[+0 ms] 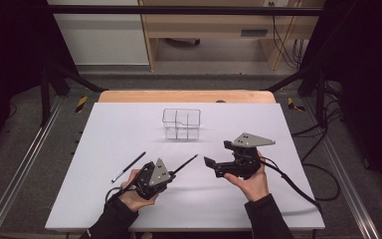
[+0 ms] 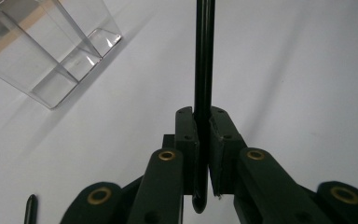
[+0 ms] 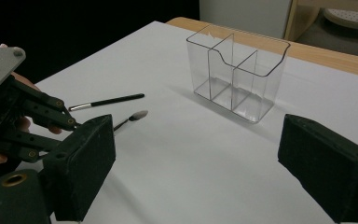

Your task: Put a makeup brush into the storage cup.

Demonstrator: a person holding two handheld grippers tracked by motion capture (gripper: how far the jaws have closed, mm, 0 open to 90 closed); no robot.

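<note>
My left gripper (image 1: 170, 174) is shut on a thin black brush (image 1: 185, 164), whose free end points up and right over the white board. In the left gripper view the brush handle (image 2: 203, 70) runs straight up from between the closed pads of my left gripper (image 2: 203, 128). My right gripper (image 1: 218, 153) hovers to the right of it, jaws wide open and turned left, nothing between them. In the right gripper view its pads (image 3: 81, 168) frame the brush's pale tip (image 3: 138, 115) and a clear three-part organizer (image 3: 235, 74). A second black brush (image 1: 128, 167) lies flat on the board.
The clear organizer (image 1: 181, 124) stands upright at the board's far middle. The white board (image 1: 104, 129) covers most of the wooden table. Black cables trail from both grippers toward the near edge. Metal frame rails run along both sides.
</note>
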